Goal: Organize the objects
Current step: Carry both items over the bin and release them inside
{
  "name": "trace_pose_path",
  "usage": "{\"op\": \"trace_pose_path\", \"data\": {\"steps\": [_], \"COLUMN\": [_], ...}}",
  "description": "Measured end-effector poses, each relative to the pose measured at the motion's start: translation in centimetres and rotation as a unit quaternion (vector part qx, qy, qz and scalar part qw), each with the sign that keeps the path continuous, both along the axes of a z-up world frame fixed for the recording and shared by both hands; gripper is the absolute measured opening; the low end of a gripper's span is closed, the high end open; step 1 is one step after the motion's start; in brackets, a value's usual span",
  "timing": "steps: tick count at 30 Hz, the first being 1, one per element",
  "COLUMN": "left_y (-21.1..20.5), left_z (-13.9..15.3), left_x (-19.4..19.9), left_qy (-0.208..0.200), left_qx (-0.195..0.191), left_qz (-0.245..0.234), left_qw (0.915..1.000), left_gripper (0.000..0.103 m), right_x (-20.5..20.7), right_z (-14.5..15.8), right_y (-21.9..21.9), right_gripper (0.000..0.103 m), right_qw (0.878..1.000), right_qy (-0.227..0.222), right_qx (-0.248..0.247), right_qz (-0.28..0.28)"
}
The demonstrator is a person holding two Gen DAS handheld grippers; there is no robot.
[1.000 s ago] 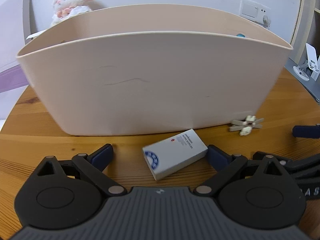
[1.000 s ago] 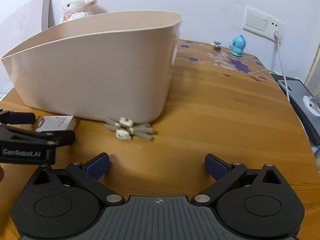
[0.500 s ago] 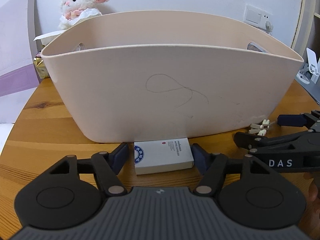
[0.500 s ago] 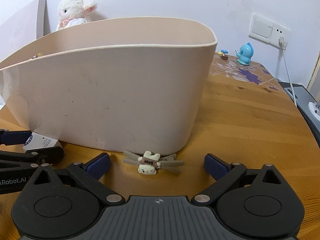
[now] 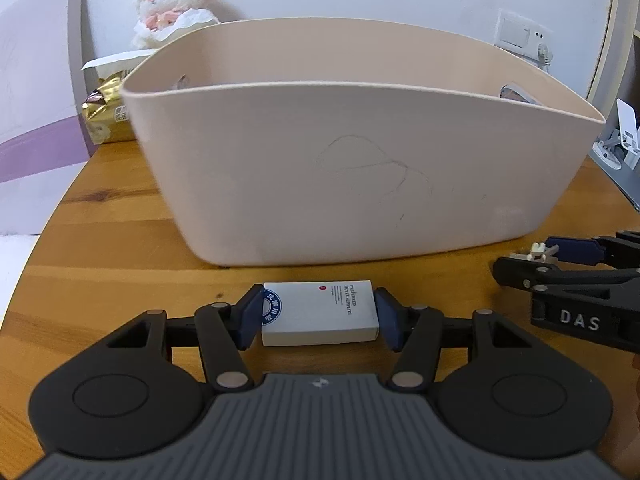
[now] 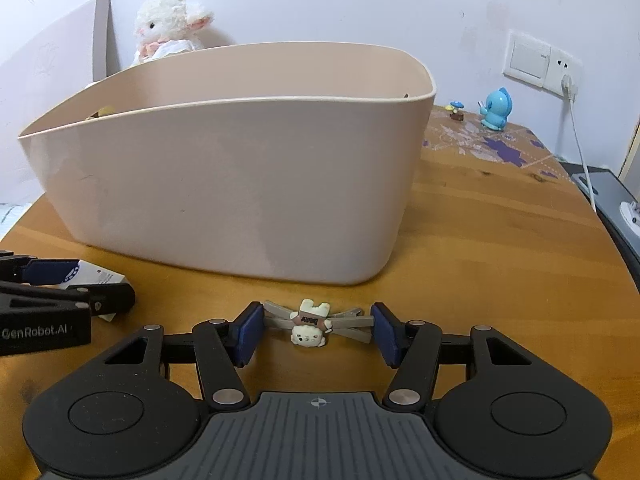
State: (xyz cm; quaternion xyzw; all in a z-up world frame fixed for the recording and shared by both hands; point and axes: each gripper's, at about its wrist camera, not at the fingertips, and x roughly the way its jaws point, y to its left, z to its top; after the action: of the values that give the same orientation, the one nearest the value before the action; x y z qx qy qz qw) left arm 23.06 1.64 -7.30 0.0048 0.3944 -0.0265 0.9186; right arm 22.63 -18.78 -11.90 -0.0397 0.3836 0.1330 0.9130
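Note:
A small white box (image 5: 320, 312) with a blue round logo lies on the wooden table in front of a large beige bin (image 5: 360, 168). My left gripper (image 5: 318, 316) is closed around the box, both blue pads touching its ends. A hair clip with a small white bear (image 6: 310, 322) lies in front of the bin (image 6: 240, 184) in the right wrist view. My right gripper (image 6: 316, 330) straddles the clip, its pads at the clip's ends. The left gripper and box also show in the right wrist view (image 6: 92, 276).
A plush lamb (image 6: 168, 28) sits behind the bin against the wall. A gold packet (image 5: 104, 116) lies at the bin's left. A blue figurine (image 6: 496, 110), a wall socket with a cable (image 6: 560, 68) and a grey device (image 6: 608, 200) are at the right.
Both grippers moved forward and narrowed. The left one closed onto the white box, which turned square to it. The right one came around the hair clip.

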Motion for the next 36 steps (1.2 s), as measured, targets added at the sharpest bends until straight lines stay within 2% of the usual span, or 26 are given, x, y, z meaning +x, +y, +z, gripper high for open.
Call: {"op": "trace_pose_path", "data": {"steps": [4,12,19,28,36], "left_y": [0.7,1.7,2.0,1.5,0.8], "left_z": [0.6,4.5,8.3,11.9,12.0], "left_x": [-1.4,-4.5,-5.7,-4.1,0.9], "left_qy": [0.0,-0.045,-0.087,-0.132,-0.134], "left_qx": [-0.008,0.009,0.02,0.041,0.052], "left_qz": [0.007,0.011,0.009,0.001,0.004], "left_qw": [1.0,0.9989,0.996,0.9904,0.9896], "left_gripper": [0.06,0.06,0.06,0.06,0.06], "right_x": [-1.7,-5.6,-6.8,-4.6,0.0], "right_z": [1.6,7.1,11.7,15.0,14.9], "right_y": [-0.7,-1.4,-1.3,-0.7,0.6], "right_gripper": [0.055,0.055,0.055,0.055,0.055], "right_qw": [1.0,0.997,0.99,0.982,0.982], "right_qy": [-0.012,-0.072,-0.132,-0.182,-0.185], "right_qx": [0.01,0.03,0.045,0.053,0.047], "right_qz": [0.005,0.021,0.031,0.025,0.007]}}
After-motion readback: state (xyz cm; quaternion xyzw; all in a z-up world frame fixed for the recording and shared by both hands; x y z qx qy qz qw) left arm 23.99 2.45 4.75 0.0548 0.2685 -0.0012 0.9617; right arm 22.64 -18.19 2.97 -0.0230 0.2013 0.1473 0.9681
